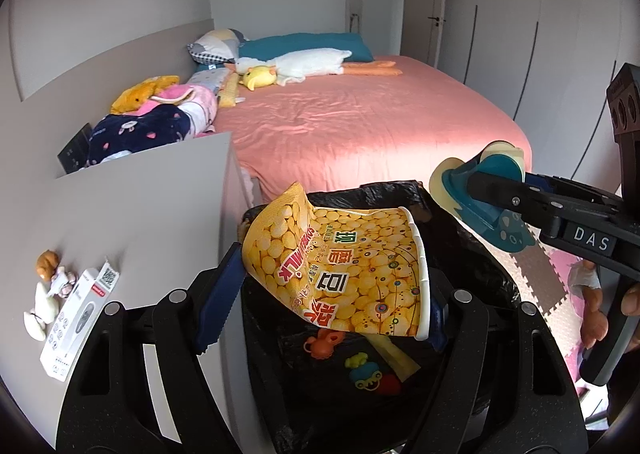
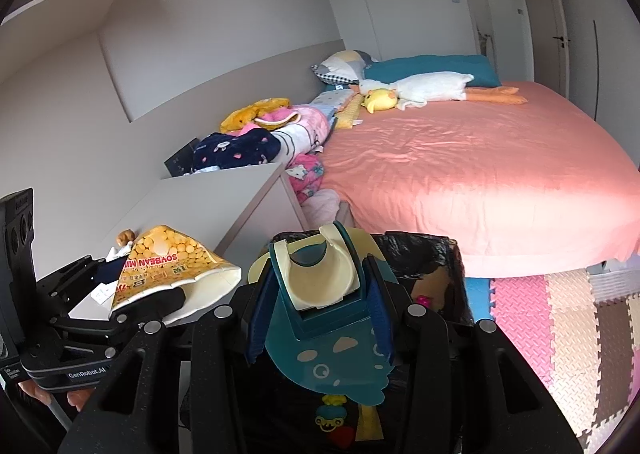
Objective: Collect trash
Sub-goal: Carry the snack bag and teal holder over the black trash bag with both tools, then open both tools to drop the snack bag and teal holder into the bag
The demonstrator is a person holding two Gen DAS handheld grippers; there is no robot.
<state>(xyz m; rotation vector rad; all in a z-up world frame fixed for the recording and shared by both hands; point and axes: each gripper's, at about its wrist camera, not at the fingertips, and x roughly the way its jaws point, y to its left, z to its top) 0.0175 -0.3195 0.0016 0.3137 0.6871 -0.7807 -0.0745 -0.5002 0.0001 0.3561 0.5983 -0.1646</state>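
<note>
Bin: black-lined, below both grippers, small toys at its bottom
Yellow cup: crushed soybean-milk cup, clamped between the left gripper fingers, hanging over the bin mouth
Teal holder: cream-cupped plastic piece, pinched in the right gripper, above the bin's right side

Both handheld claws are matte black plastic linkages with round silver screw heads and blue ribbed fingers. The right claw carries white "DAS" lettering; the left claw reads "GenRobot.AI". Bare fingertips show at the handles.
</note>
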